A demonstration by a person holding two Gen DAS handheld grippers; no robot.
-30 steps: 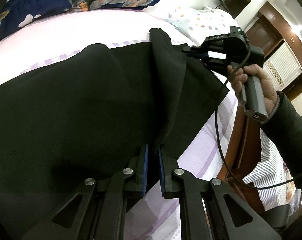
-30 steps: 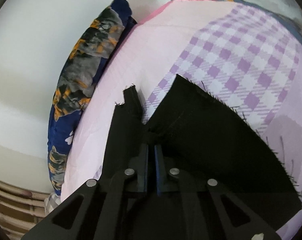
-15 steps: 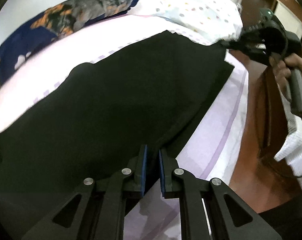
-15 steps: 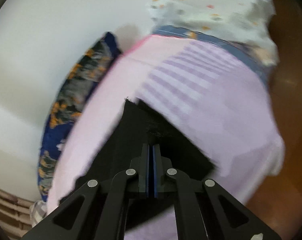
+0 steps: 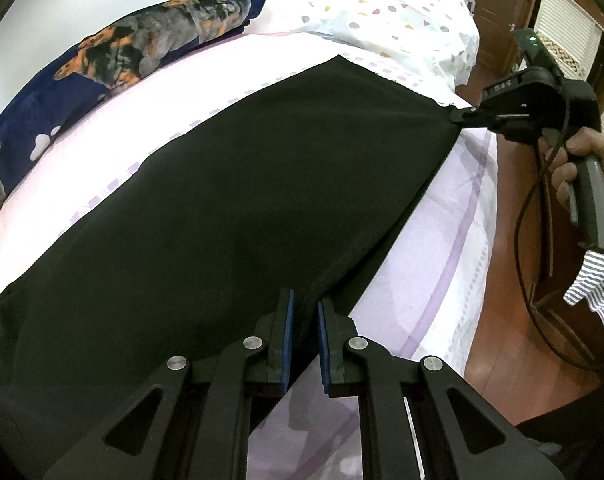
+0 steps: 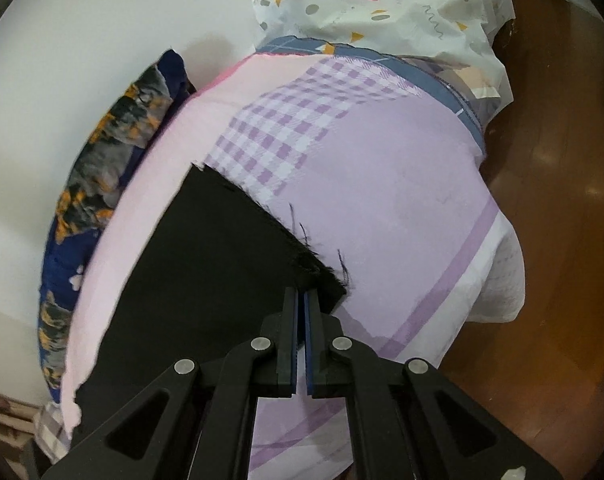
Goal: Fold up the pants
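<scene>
Black pants (image 5: 238,216) stretched flat over the bed (image 5: 442,248); left tongs (image 5: 304,312) and right tongs (image 6: 302,304) each clamped on a near-edge corner. Keep even tension while lowering, so no wrinkle sets.

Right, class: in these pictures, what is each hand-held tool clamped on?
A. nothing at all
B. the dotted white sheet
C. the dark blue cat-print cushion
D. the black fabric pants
D: the left tool and right tool each pinch an edge of the black fabric pants, stretched over the bed.
</scene>
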